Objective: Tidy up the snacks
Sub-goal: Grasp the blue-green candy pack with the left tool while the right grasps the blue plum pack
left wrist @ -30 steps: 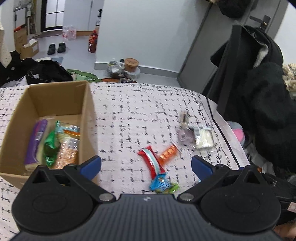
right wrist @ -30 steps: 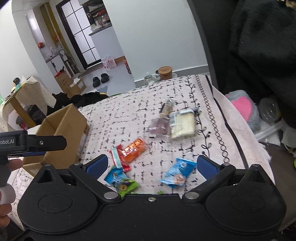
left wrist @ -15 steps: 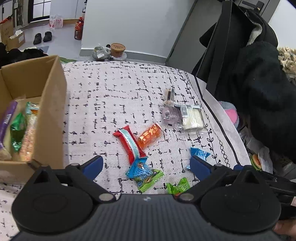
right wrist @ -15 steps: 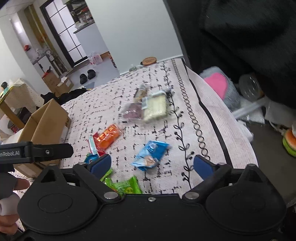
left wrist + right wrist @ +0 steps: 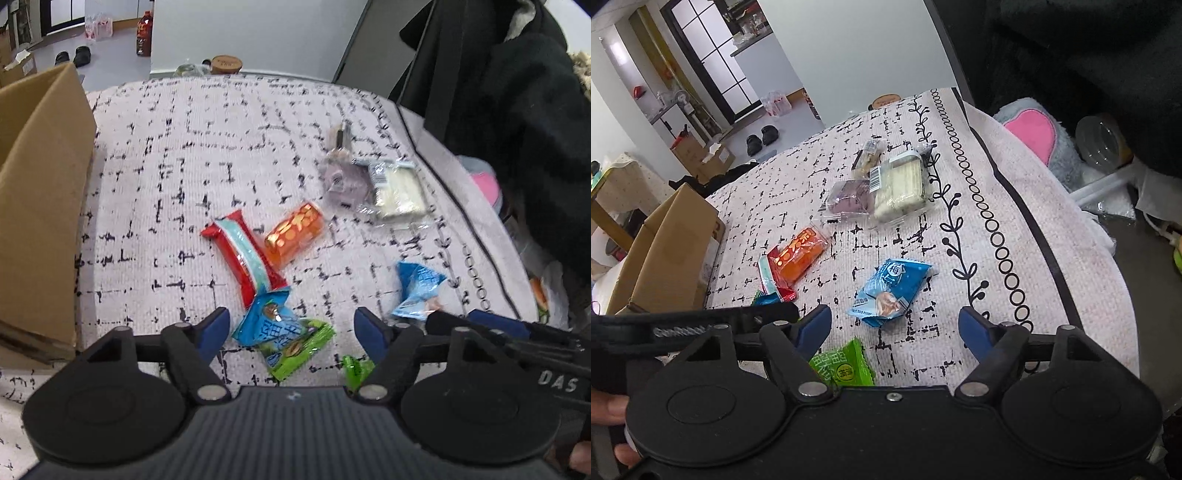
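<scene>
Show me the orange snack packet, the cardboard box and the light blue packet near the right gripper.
orange snack packet [image 5: 293, 234], left wrist view, middle of its printed face.
cardboard box [image 5: 40, 206], left wrist view, outer side wall.
light blue packet [image 5: 892, 290], right wrist view, centre of the wrapper.

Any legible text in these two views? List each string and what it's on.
"DAS" – on the black body of the right hand-held gripper, seen in the left wrist view.
"GenRobot", partly cut off – on the left hand-held gripper, seen in the right wrist view.
Blue snack packet, orange snack packet, green snack packet: large printed characters, not legible enough to quote.
Barcode on the pale clear-wrapped snack: too small.
</scene>
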Demonstrator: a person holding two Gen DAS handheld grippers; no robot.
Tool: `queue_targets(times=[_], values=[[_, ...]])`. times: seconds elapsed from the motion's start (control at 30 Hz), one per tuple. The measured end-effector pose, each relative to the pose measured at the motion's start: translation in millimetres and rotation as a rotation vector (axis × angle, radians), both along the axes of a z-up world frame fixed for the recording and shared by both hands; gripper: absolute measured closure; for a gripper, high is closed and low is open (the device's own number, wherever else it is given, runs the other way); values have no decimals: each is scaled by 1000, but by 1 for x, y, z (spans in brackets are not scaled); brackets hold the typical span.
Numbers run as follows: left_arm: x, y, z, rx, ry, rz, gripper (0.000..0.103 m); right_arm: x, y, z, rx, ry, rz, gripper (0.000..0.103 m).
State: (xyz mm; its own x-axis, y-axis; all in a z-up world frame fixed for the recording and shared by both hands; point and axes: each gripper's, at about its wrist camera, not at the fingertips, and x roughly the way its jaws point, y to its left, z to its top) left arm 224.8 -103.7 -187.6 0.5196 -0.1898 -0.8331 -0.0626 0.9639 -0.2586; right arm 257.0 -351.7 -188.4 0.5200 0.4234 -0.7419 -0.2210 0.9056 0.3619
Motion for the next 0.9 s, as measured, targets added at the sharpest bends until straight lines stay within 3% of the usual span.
queue_targets(times=[0.23, 0.33, 0.5, 0.9], values=[[0, -7, -8, 56, -10, -37, 33, 8, 5, 0, -11, 2, 5, 29], [-1, -6, -8, 66, -15, -42, 49, 13, 9, -1, -14, 0, 4, 29], [-1, -7, -6, 68, -16, -79, 59, 18, 18, -2, -39, -10, -11, 28], [-1, 10, 14, 14, -46, -51, 61, 26, 32, -6, -57, -3, -39, 31]])
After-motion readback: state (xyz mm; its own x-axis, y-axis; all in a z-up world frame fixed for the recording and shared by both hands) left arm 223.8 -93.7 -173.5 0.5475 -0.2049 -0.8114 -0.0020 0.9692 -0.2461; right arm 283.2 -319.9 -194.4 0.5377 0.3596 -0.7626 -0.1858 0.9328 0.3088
